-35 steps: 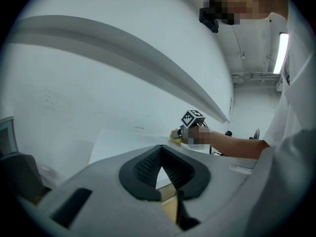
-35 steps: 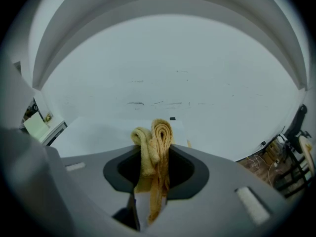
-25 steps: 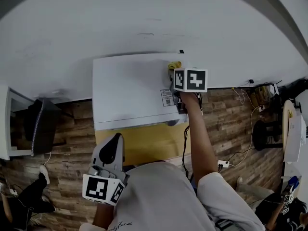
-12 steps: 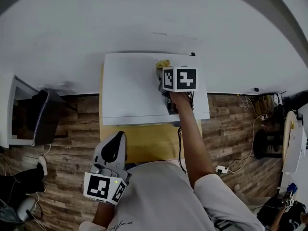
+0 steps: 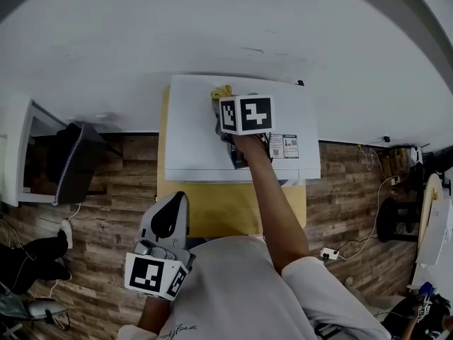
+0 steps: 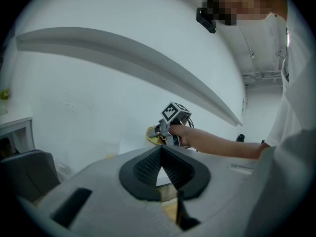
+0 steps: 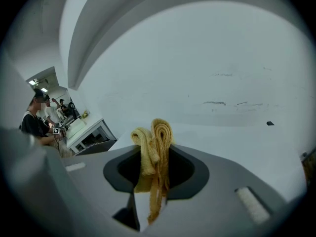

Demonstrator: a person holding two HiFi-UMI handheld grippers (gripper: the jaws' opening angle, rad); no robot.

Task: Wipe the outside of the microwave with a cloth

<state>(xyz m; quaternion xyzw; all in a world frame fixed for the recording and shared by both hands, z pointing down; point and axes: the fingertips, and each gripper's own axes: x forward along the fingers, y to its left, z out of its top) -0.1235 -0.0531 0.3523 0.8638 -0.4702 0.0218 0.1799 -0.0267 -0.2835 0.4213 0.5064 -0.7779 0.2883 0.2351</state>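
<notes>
Left tool (image 6: 161,151) jaws together; right tool (image 6: 157,131) grips yellow cloth (image 6: 150,133) beyond.

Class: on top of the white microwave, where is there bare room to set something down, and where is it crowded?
The white box-shaped microwave is bare on top from its left edge to the right gripper. Another bare patch lies right of the gripper, behind the printed stickers. The middle is crowded: the gripper clamps a yellow cloth there.

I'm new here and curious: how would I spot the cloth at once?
Find the white microwave against the white wall. Over its top, the right tool pinches the cloth. It is the only soft, bunched, yellow thing against all that white.
</notes>
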